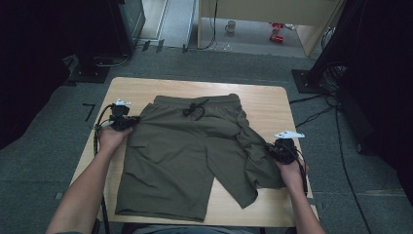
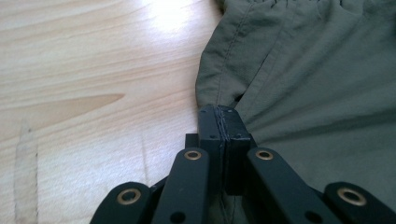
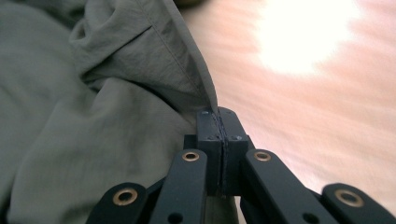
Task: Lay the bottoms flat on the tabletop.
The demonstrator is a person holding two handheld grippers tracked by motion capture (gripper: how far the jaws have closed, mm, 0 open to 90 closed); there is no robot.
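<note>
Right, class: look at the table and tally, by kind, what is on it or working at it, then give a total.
Olive-green shorts: 1
Black drawstring on the shorts' waistband: 1
Hand-held grippers: 2, the left gripper and the right gripper, each shut on an edge of the shorts
Wooden table: 1
Total: 5

The shorts [image 1: 185, 151] in the middle of the high view are a plain olive green with no pattern, and their drawstring [image 1: 194, 110] near the top is a darker shade. Under them the table [image 1: 272, 105] is pale wood with a light grain. The left gripper [image 1: 130, 122] and the right gripper [image 1: 269, 148] are black, each topped by a pale grey plate, and the floor [image 1: 44, 141] around is dark grey.
</note>
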